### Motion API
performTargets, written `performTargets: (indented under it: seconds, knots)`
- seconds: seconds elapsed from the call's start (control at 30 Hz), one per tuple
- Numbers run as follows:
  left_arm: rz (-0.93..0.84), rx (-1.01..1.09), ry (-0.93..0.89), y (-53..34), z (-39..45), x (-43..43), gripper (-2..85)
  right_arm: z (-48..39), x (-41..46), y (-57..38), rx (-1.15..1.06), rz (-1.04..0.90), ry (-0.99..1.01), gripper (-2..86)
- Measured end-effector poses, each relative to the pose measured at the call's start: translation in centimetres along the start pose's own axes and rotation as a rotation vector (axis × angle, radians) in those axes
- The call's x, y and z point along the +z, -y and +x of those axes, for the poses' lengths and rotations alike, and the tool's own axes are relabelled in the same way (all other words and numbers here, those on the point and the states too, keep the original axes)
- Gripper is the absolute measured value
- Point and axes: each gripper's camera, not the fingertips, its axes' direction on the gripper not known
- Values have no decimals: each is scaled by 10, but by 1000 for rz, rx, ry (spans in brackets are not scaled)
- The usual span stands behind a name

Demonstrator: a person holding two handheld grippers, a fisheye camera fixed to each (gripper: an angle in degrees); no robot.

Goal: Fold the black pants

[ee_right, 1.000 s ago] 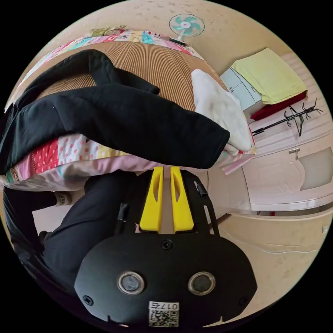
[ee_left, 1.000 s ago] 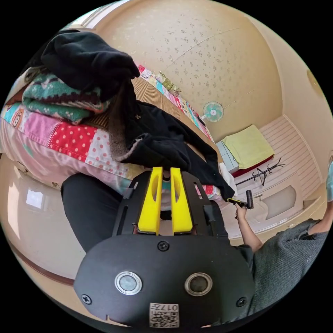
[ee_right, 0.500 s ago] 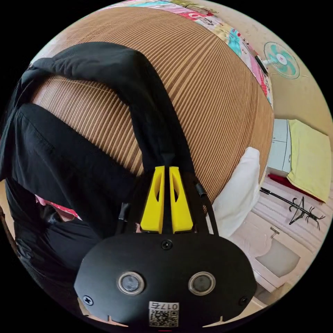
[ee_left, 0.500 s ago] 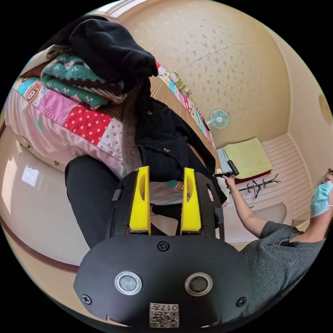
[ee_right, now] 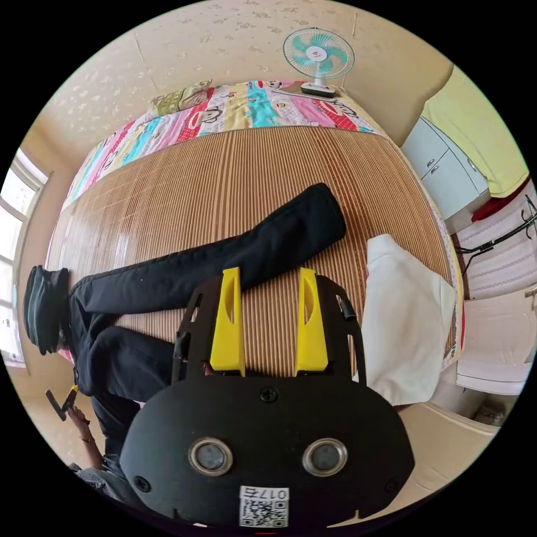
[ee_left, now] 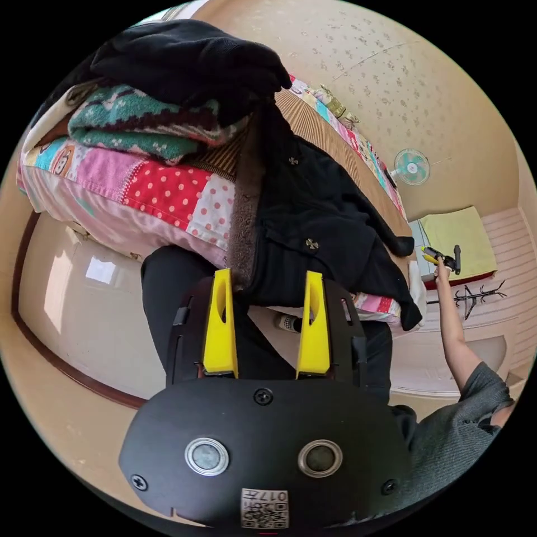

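We have both hand-held grippers, left [ee_left: 267, 327] and right [ee_right: 269, 327], spread apart and empty; the black pants [ee_right: 184, 277] sprawl across the bed's mat [ee_right: 196, 184], waist overhanging the edge, so they may slide off.

The black pants [ee_right: 184, 274] are matt woven cloth with small metal buttons [ee_left: 311, 244] at the waist; a strip of brownish fuzzy lining [ee_left: 241, 224] shows along one edge. They lie on a ribbed bamboo mat [ee_right: 224, 184] — tan, finely slatted, with a faint sheen. Under it the patchwork quilt [ee_left: 162, 196] is soft printed cotton. The folded teal sweater [ee_left: 140, 123] looks knitted and nubbly, the black garment [ee_left: 184, 61] above it fleecy. The white garment [ee_right: 405, 319] is smooth plain cloth. Both grippers have glossy yellow plastic jaws on matt black plastic bodies [ee_right: 268, 442]. The floor [ee_left: 84, 302] is polished and reflective — the wall [ee_right: 224, 50] matt, patterned paper.
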Motion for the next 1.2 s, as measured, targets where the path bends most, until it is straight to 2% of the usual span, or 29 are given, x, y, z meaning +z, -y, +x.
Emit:
performTargets:
  seconds: [0.07, 0.13, 0.23, 0.3, 0.37, 0.43, 0.47, 0.5, 0.6, 0.9, 1.0, 1.13, 1.2]
  knots:
    - [136, 169, 214, 19, 66, -27, 143, -12, 9, -42, -41, -4, 39, 129]
    - [162, 260, 263, 40, 110, -32, 133, -17, 10, -87, -51, 10, 87, 126]
    - [69, 318, 244, 80, 161, 1, 97, -8, 2, -152, 15, 61, 130, 121]
    - [33, 341, 233, 96, 181, 33, 75, 4, 0, -191, 83, 79, 48, 115]
    - [-51, 365, 317, 112, 202, 88, 47, 13, 10, -208, 121, 44, -62, 112]
    - [-142, 366, 362, 117, 212, 128, 44, 21, 37, -215, 108, -56, -164, 112]
    - [-108, 354, 381, 116, 217, 135, 38, 26, 54, -220, 81, -74, -163, 112]
    - [-82, 354, 388, 114, 221, 136, 35, 33, 53, -226, 93, -14, -141, 112]
    - [-49, 329, 414, 110, 231, 138, 11, 52, 50, -223, 130, -47, -76, 111]
    - [-38, 327, 397, 117, 238, 141, -10, 67, 50, -225, 137, -44, -107, 105]
    - [-46, 376, 443, 126, 243, 146, -10, 77, 48, -230, 145, -38, -97, 105]
    - [-9, 546, 587, 146, 246, 164, -10, 88, 45, -235, 148, -40, -98, 108]
    - [14, 584, 588, 161, 237, 167, -9, 96, 42, -238, 143, -47, -91, 108]
